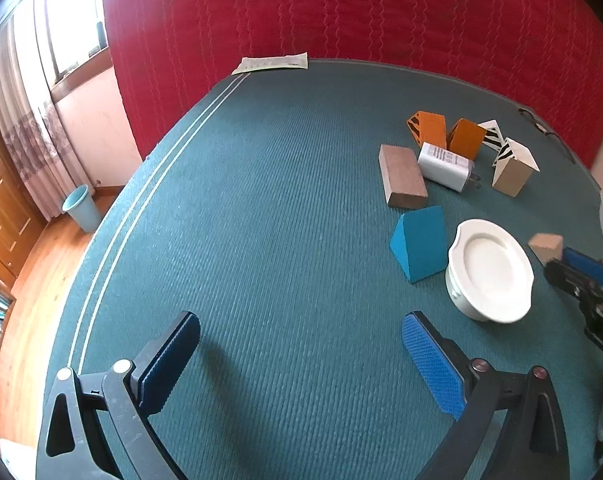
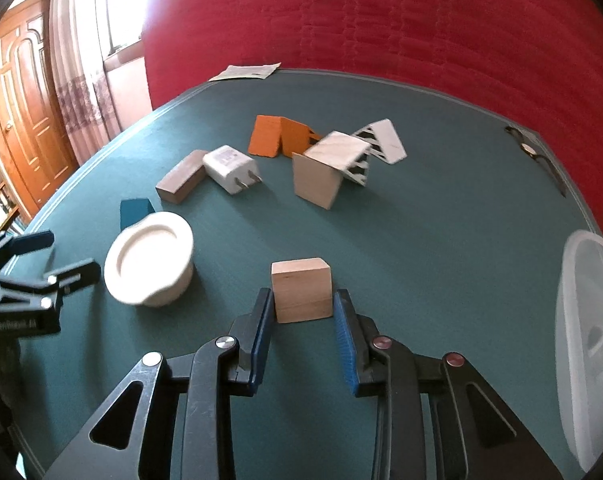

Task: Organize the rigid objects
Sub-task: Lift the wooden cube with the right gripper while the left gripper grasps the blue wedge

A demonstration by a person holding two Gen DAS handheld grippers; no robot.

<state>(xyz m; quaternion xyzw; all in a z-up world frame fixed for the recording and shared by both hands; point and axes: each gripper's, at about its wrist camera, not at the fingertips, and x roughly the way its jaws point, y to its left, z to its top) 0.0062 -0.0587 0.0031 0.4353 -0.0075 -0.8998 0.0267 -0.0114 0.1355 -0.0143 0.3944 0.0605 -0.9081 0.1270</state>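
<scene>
My right gripper [image 2: 303, 304] is shut on a light wooden block [image 2: 301, 295], held at its fingertips just above the green table [image 2: 421, 240]; the block also shows in the left wrist view [image 1: 546, 246]. My left gripper [image 1: 301, 334] is open and empty over bare table, left of a white ceramic dish [image 1: 489, 270]. The dish [image 2: 151, 264] sits left of the held block. Behind it lie a blue wedge [image 1: 419, 242], a brown block [image 1: 403, 176], a white charger plug [image 1: 445, 166], orange blocks [image 1: 431, 128] and zebra-striped blocks [image 1: 511, 164].
A clear plastic container [image 2: 589, 332] stands at the table's right edge. A paper sheet [image 1: 271, 64] lies at the far edge against a red quilted backdrop. A black cable [image 2: 537, 156] lies at the far right. A blue bin [image 1: 81, 208] stands on the floor.
</scene>
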